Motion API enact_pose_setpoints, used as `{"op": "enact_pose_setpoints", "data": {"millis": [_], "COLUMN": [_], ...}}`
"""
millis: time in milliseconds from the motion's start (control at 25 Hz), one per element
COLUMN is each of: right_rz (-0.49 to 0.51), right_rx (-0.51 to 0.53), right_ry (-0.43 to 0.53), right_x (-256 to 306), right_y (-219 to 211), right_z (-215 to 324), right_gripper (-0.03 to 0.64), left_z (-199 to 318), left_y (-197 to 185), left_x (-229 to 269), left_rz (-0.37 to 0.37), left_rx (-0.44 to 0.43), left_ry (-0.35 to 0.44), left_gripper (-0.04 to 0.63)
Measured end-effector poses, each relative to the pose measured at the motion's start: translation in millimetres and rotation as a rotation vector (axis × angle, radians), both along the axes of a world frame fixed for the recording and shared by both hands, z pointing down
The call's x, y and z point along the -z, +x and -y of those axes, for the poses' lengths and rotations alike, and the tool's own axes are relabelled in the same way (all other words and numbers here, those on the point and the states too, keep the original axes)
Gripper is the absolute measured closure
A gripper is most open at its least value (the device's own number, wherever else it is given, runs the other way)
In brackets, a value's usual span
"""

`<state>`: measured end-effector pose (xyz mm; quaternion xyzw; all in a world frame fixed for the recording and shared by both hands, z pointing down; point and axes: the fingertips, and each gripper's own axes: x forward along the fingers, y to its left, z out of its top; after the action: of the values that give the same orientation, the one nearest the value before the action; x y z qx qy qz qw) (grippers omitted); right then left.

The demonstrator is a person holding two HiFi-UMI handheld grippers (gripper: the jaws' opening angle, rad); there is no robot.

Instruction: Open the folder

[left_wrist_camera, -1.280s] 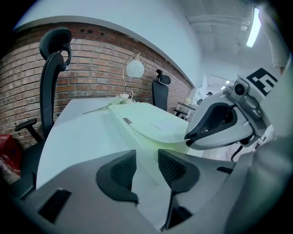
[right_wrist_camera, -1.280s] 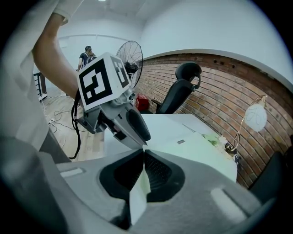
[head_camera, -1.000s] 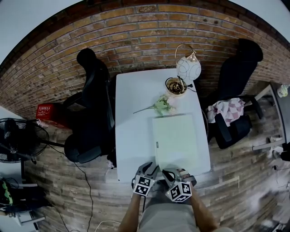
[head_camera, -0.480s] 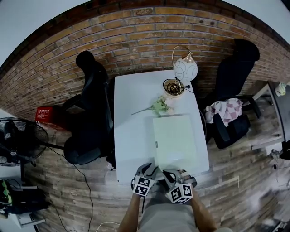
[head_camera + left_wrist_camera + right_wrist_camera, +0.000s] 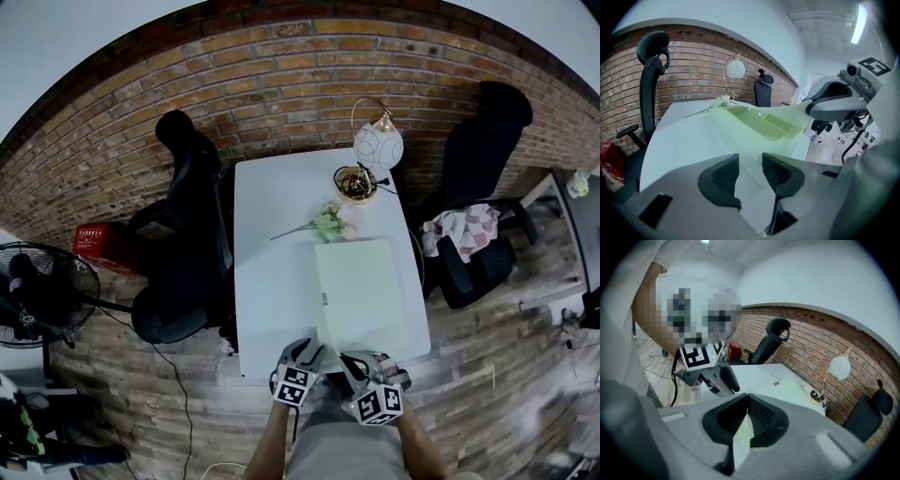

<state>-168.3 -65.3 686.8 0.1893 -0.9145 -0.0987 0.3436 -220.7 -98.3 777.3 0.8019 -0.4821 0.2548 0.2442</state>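
Observation:
A pale green folder [image 5: 361, 295] lies on the white table [image 5: 272, 281], near its front right edge. My right gripper [image 5: 356, 364] is at the folder's near edge, shut on the front corner of the top cover [image 5: 743, 434], which shows as a thin green sheet pinched between the pads. In the left gripper view that cover [image 5: 787, 112] is raised off the lower part [image 5: 759, 123], with the right gripper [image 5: 813, 105] holding it up. My left gripper [image 5: 751, 168] sits beside it at the near edge. Its jaws stand apart over the pale lower sheet.
At the table's far end stand a white globe lamp [image 5: 378, 145], a small bowl of cable [image 5: 354, 183] and a flower sprig [image 5: 328, 223]. Black office chairs [image 5: 192, 187] [image 5: 487, 131] flank the table. A fan [image 5: 37, 291] and a red box [image 5: 94, 239] are on the floor at the left.
My right gripper has risen a little with the folder's cover in its jaws. The left gripper has stayed where it was.

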Motion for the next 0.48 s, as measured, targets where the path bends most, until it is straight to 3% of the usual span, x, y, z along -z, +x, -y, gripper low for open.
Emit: {"op": "enact_pose_setpoints", "data": {"millis": [480], "right_rz": [0.037], "right_rx": [-0.036], "right_ry": [0.039], "right_x": [23], "right_y": [15], "right_z": [5], "right_gripper": [0.606], "left_z": [0], "left_y": [1], "left_x": [1], "left_rz": [0.03], "left_rx": [0.009], "left_ry": [-0.004], "left_gripper": [0.439]}}
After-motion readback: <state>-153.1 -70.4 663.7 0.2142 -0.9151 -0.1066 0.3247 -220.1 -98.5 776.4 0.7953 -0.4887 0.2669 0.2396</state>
